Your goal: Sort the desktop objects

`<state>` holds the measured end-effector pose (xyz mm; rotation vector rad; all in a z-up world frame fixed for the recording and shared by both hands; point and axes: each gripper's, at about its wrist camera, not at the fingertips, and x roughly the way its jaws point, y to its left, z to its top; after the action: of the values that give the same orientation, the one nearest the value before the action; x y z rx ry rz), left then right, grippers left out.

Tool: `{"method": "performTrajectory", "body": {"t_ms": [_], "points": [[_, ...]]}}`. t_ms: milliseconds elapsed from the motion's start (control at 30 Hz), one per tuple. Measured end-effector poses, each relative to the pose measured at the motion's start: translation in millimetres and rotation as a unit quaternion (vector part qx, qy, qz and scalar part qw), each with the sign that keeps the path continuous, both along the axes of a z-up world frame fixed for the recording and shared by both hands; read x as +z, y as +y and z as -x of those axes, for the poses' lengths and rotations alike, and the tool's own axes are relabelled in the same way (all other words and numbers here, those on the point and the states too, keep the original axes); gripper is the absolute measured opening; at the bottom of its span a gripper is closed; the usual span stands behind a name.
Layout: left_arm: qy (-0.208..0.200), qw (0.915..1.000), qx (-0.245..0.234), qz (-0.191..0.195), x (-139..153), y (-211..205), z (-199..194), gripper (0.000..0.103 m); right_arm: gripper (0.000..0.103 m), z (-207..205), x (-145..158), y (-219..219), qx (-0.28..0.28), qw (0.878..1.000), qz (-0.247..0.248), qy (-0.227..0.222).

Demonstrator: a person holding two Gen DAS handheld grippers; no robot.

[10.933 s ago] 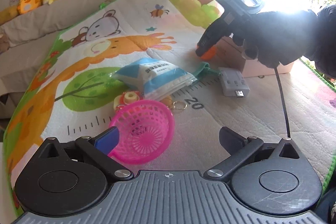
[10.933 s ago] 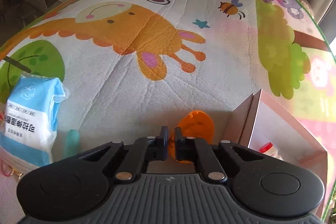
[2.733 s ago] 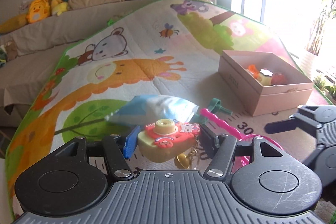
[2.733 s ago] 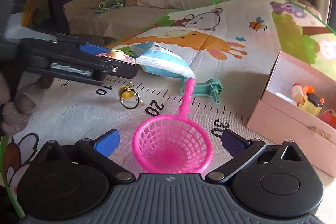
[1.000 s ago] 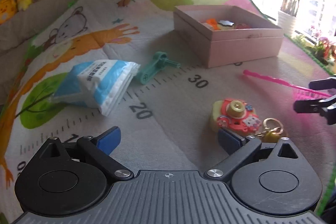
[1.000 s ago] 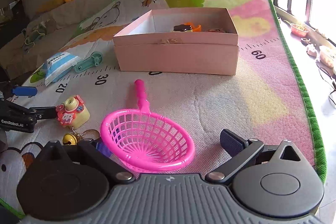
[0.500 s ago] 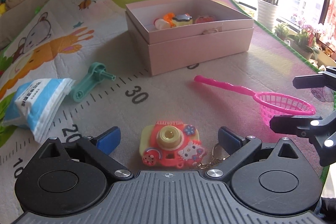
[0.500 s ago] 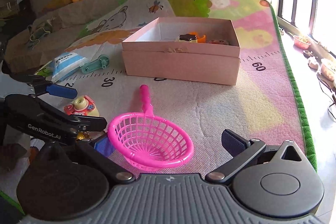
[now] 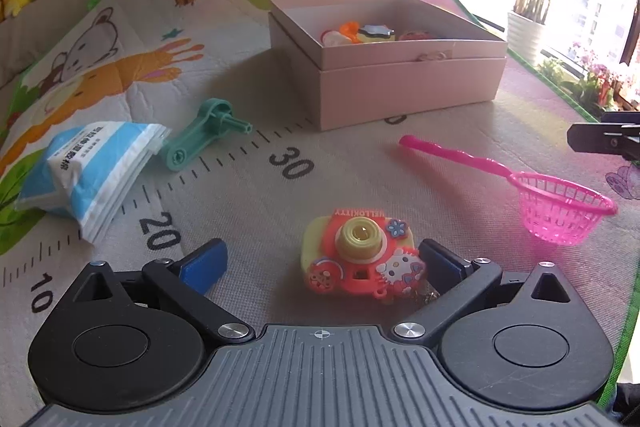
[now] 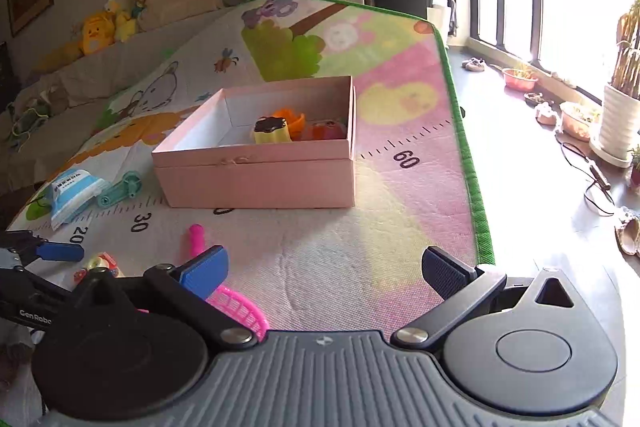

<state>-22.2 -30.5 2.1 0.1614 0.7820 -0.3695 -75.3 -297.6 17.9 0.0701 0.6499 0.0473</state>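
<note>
A: Left wrist view. Left gripper (image 9: 320,263) spread wide, nothing held. Toy camera (image 9: 358,257) lies on the mat (image 9: 248,195) between the fingers, off centre: close against the right pad (image 9: 440,263), well clear of the left one. Whether that pad touches it, can't tell.

B: Which way does it lie?

A: Lens up, long side across the opening, roughly square to the fingers. A straight close should catch its short ends, I judge, once the gripper shifts a little right to centre it.

B: And the right?

A: Right wrist view: right gripper (image 10: 322,269) also wide open and empty. Net (image 10: 240,311) sits low under its left finger, only part of the rim showing. Handle (image 9: 452,154) runs away from the basket toward the box (image 10: 256,179).

B: So who takes what?

A: Left is nearer the camera; right is nearer the net. The box stands ahead of both, open, with a few small toys already in it. From the left it lies forward and slightly right, well apart from the camera.

B: Leftovers?

A: Tissue pack (image 9: 86,169) and a green tool (image 9: 200,139), far left side, just beside each other.
</note>
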Motion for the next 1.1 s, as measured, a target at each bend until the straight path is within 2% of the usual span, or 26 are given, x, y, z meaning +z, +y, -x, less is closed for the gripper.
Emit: {"method": "performTrajectory", "body": {"t_ms": [133,267,400,500,567,667,733,767,967,1033,1100], "points": [[-0.006,0.9999,-0.008,0.005,-1.1,3.5,2.3,0.103,0.103,5.0,-13.0,17.0,0.046,0.998,0.0,0.031],[-0.014,0.9998,-0.007,0.008,-2.4,4.3,5.4,0.103,0.103,18.2,-3.6,41.2,0.115,0.993,0.003,0.01],[-0.014,0.9998,-0.008,0.008,-2.3,4.3,5.4,0.103,0.103,19.6,8.5,51.4,0.159,0.987,-0.025,0.004],[-0.015,0.9998,-0.01,0.009,-2.1,5.0,5.4,0.103,0.103,14.7,3.8,67.7,0.188,0.982,0.003,0.014],[-0.016,0.9998,-0.01,0.009,-2.3,5.2,6.0,0.103,0.103,8.1,-2.3,76.2,0.195,0.98,0.02,0.024],[-0.017,0.9997,-0.011,0.01,-2.5,5.7,6.4,0.103,0.1,-3.6,-10.4,79.0,0.199,0.979,0.017,0.046],[-0.018,0.9997,-0.011,0.01,-2.4,5.6,6.5,0.103,0.086,-7.5,-15.2,78.4,0.2,0.978,0.019,0.06],[-0.018,0.9997,-0.012,0.009,-2.4,5.5,6.5,0.103,0.084,-7.5,-16.9,78.0,0.199,0.978,0.022,0.064],[-0.03,0.9995,-0.013,-0.005,0.1,-2.0,9.3,0.103,0.084,2.1,-16.7,68.1,0.183,0.981,0.023,0.06],[-0.035,0.999,-0.026,-0.004,1.2,-7.2,11.1,0.095,0.084,4.3,-15.9,66.2,0.179,0.982,0.022,0.06],[-0.033,0.9989,-0.033,0.002,3.4,-11.2,11.7,0.081,0.084,6.5,-14.7,64.4,0.175,0.983,0.022,0.059]]}}
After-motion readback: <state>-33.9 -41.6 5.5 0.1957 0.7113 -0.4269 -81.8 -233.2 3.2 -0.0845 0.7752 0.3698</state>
